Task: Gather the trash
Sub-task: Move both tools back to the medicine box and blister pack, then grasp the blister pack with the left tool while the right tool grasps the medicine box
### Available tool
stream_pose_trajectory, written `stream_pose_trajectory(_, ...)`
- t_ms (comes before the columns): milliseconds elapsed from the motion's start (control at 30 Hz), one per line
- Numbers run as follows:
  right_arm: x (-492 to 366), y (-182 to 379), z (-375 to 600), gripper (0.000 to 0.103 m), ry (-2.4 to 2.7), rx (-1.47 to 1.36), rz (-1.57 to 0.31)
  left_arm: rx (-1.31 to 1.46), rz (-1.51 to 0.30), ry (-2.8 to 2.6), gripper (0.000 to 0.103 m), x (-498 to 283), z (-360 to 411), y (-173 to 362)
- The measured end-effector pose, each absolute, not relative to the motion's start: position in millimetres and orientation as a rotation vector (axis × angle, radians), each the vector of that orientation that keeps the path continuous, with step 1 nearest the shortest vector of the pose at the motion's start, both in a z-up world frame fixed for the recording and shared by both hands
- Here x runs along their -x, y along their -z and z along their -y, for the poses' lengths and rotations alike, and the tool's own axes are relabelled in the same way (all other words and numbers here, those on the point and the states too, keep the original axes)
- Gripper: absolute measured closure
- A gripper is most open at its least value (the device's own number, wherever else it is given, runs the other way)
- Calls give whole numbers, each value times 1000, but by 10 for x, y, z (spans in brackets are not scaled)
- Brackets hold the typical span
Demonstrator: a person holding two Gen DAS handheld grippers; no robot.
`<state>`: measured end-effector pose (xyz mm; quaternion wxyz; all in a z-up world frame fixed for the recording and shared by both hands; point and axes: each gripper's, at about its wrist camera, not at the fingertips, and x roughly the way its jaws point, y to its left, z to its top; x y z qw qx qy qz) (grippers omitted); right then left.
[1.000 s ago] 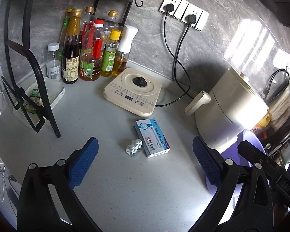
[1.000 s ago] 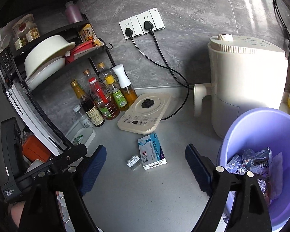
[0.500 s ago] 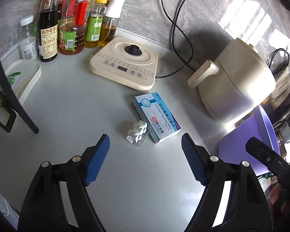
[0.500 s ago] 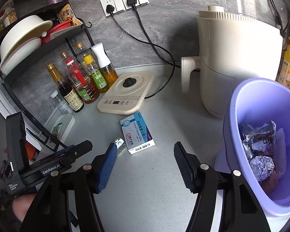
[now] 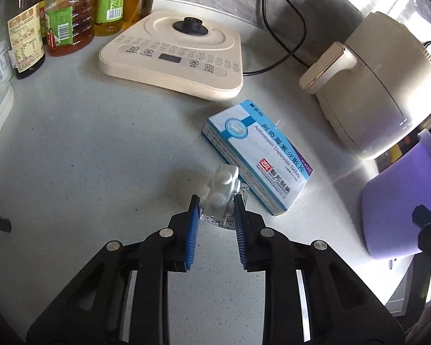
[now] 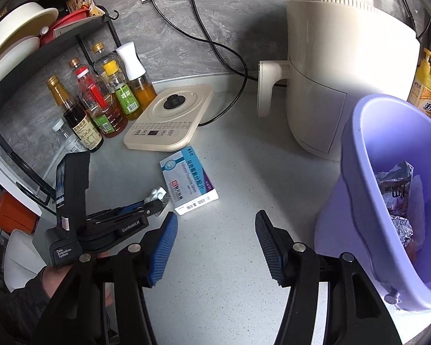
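A white blister pack of pills [image 5: 221, 189] lies on the grey counter beside a blue-and-white medicine box [image 5: 257, 155]. My left gripper [image 5: 217, 205] is shut on the near end of the blister pack; it also shows in the right wrist view [image 6: 155, 202], with the pack [image 6: 157, 194] sticking out of it. My right gripper [image 6: 215, 230] is open and empty, above the counter in front of the box [image 6: 188, 181]. A purple trash bin [image 6: 359, 155] with foil wrappers inside stands at the right.
A cream induction cooker [image 5: 172, 54] sits behind the box, with several oil and sauce bottles [image 5: 63, 14] at the back left. A cream air fryer [image 6: 344, 80] stands at the back right, its cords running to wall sockets. A black dish rack [image 6: 28, 51] fills the left.
My left gripper has moved down and forward to the blister pack and closed on it. My right gripper has shifted closer to the counter, with the bin nearer on its right.
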<state>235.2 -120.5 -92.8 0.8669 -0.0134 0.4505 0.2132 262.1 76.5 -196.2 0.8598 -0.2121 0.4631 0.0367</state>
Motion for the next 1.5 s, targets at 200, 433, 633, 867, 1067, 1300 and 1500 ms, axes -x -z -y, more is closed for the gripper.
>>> stream_pose_trajectory(200,-2572,1028,962,38,-498,92,-965,469,-897,-147,80,-2439,-911,1748)
stream_pose_trajectory(433,-2803,1153,765,16,-561,184,-962,527,-847,-265,80,-2173,-1101,1645)
stream_pose_trajectory(633,-2991,1311,505,8,-620,282,-960,555,-815,-333,80,-1968,-1152,1581)
stream_pose_trajectory(867,-3081,1573,221,8,-686,420,-982,597,-769,-412,79,-1778,-1247,1517)
stream_pose_trajectory(1067,-3262,1728,121,8,-691,452,-973,607,-757,-443,79,-1726,-1290,1508)
stream_pose_trajectory(1300,-3427,1835,-18,8,-694,469,-985,600,-762,-442,79,-1745,-1302,1511)
stream_pose_trajectory(1500,-3341,1925,-1,35,-697,548,-1004,579,-737,-419,79,-1767,-1262,1412)
